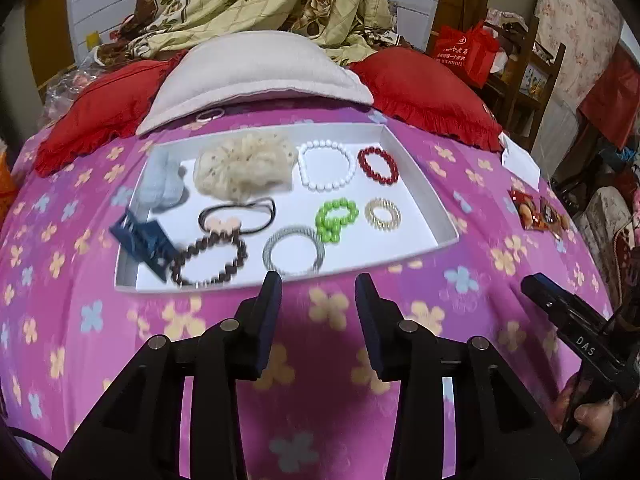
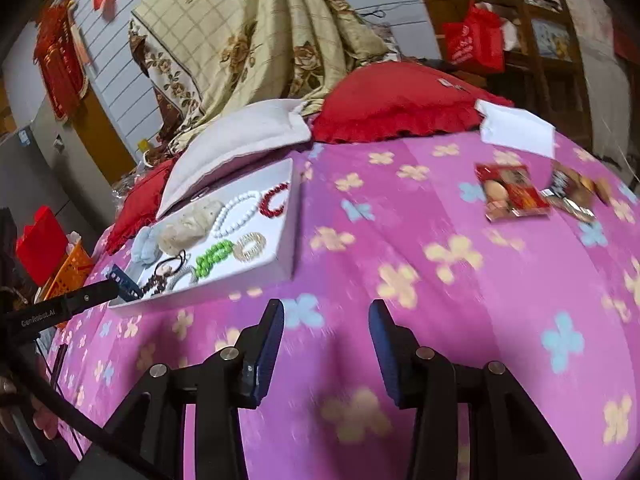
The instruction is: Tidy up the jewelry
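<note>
Jewelry tray [image 1: 420,160] on pink bedspread [image 1: 320,400], 12 o'clock of left gripper [image 1: 318,284], fingers apart, empty. Right gripper [image 2: 326,308] at 3 o'clock, fingers apart, empty.

Even, soft indoor light fills both views, bright enough for strong colour on the pink bedspread [image 1: 320,360], with a faint shadow beneath each gripper and no harsh glare. Fisheye distortion bulges the bed and darkens the corners. The right wrist view is smeared by motion blur, worst on the flower print and the snack packets [image 2: 512,192]; the left is sharper.
</note>
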`<action>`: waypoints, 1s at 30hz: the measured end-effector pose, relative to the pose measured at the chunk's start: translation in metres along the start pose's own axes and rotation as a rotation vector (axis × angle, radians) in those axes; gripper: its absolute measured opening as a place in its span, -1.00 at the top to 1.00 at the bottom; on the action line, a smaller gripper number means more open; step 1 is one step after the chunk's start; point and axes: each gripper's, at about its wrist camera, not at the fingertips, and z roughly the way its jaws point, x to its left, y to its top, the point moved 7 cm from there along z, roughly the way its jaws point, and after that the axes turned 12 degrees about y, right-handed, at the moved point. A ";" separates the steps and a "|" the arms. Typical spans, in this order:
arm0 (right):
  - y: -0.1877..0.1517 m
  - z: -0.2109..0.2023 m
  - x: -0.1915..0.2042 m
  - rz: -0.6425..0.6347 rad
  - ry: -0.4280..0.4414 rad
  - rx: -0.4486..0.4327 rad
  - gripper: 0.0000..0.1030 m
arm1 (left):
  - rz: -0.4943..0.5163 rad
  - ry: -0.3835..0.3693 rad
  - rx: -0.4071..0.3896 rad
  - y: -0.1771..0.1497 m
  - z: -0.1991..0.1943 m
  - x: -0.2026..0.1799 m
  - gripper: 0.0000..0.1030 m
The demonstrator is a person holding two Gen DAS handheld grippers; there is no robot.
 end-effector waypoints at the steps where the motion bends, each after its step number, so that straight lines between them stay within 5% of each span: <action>1: -0.003 -0.004 -0.002 0.008 0.001 0.001 0.16 | -0.002 0.008 -0.001 -0.005 -0.002 -0.001 0.27; 16: -0.024 -0.027 0.023 -0.013 0.006 0.004 0.16 | -0.002 0.065 -0.082 -0.030 -0.048 0.007 0.27; 20: -0.029 -0.028 0.038 -0.031 0.009 0.016 0.15 | -0.004 0.098 -0.127 -0.039 -0.067 0.019 0.07; 30: -0.041 -0.036 0.082 -0.117 0.006 0.043 0.12 | -0.076 0.125 -0.137 -0.065 -0.090 0.062 -0.05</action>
